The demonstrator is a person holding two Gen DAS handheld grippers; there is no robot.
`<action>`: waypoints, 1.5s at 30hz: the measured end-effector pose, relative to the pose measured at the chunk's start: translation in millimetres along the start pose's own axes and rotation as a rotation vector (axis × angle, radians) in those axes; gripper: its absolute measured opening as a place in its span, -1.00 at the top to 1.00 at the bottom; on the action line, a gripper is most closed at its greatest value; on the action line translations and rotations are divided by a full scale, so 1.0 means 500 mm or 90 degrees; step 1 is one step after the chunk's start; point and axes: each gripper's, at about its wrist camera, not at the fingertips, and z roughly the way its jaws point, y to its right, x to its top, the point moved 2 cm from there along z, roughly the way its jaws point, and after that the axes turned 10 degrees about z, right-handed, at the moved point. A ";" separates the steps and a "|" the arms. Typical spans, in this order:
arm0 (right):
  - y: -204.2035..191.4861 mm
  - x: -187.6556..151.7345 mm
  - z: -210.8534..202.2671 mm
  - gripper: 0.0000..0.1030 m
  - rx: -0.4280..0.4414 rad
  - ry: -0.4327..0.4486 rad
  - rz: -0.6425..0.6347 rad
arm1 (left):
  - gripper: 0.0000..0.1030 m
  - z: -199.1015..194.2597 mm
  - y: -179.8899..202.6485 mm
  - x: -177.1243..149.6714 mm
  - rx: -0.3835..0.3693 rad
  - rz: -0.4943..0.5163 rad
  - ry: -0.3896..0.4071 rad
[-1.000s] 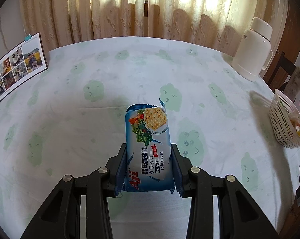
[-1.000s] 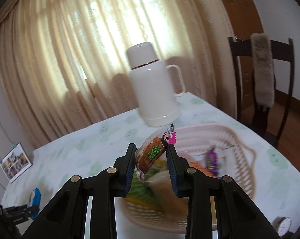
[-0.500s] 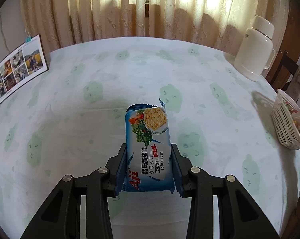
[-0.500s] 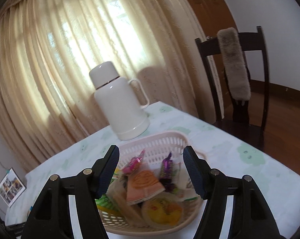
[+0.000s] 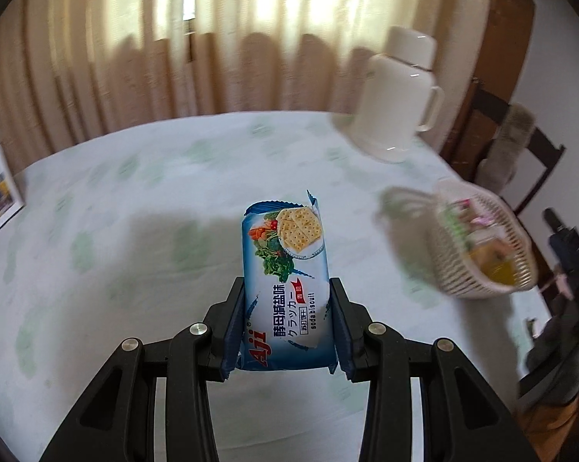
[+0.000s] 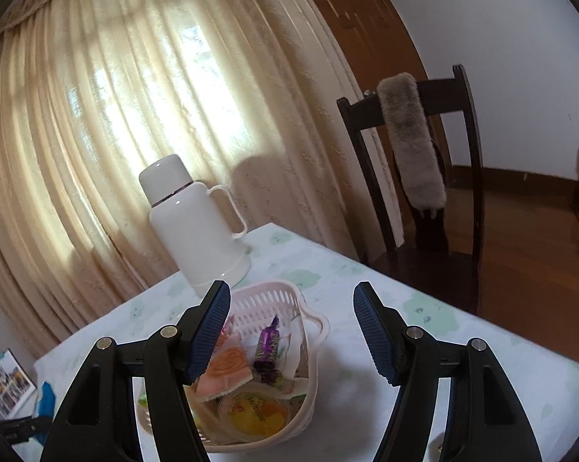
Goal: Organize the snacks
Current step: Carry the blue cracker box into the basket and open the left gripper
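Basket contents blurred, indistinct

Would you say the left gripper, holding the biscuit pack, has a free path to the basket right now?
Probably yes. The left gripper holds the biscuit pack above bare tablecloth, nothing standing between it and the basket. The open right gripper hovers over that basket, though, and may crowd it.

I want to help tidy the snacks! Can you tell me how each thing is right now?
left gripper: shut on the biscuit pack
biscuit pack: held above the table, sealed
right gripper: open, nothing in it
basket: on the table, snacks inside
flask: upright, lid on
chair: fur pad draped over its back
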 end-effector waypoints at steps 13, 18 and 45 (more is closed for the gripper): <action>0.022 0.007 -0.020 -0.31 0.001 0.007 0.049 | 0.28 0.039 0.204 0.137 -0.072 0.089 0.044; 0.034 0.016 -0.028 -0.31 -0.001 0.018 0.072 | 0.28 0.074 0.279 0.166 -0.115 0.121 0.031; 0.050 0.017 -0.035 -0.37 -0.006 0.017 0.098 | -0.33 0.094 0.292 0.133 -0.038 0.110 0.036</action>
